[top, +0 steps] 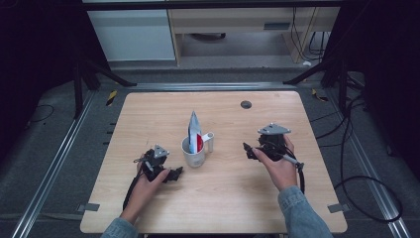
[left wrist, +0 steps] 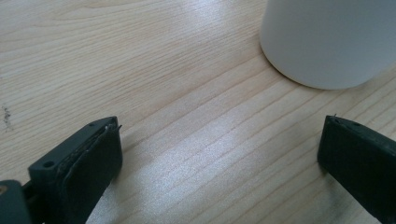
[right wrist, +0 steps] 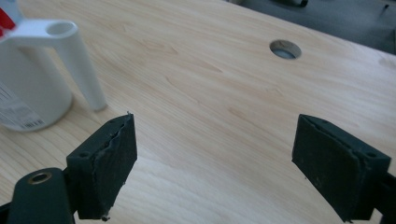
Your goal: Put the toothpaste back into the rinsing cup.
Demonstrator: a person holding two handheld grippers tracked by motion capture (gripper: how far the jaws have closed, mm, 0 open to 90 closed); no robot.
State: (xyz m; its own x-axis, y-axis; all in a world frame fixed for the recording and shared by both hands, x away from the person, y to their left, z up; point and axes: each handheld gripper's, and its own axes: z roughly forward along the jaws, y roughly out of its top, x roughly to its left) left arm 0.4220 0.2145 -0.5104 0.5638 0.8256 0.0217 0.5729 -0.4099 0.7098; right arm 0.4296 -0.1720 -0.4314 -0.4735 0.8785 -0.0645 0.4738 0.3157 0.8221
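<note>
Standing near the middle of the wooden table [top: 228,198], a white cup [top: 193,156] holds a tall tube [top: 194,133] that leans out of its mouth; the tube is silvery at its pointed top and red and white lower down, and its print is too small to read from the high view. A white handle [top: 209,141] juts from the cup's far right side. In the left gripper view the cup [left wrist: 327,42] is cut off by the top and right edges, so just its rounded lower wall and base show, resting on the wood. In the right gripper view the cup [right wrist: 28,93] is clipped at the left edge; its handle [right wrist: 74,60] shows whole, a small label near the base is illegible, and a sliver of red at the top corner is all that shows of the tube [right wrist: 5,21].

The left gripper [top: 173,174] sits just left of and nearer than the cup, apart from it, jaws spread wide over bare wood with nothing between them. The right gripper [top: 247,150] hovers to the cup's right, well apart, jaws likewise spread and empty. Whether either touches the tabletop cannot be told.

A round hole [top: 246,104] pierces the table toward its far edge.
</note>
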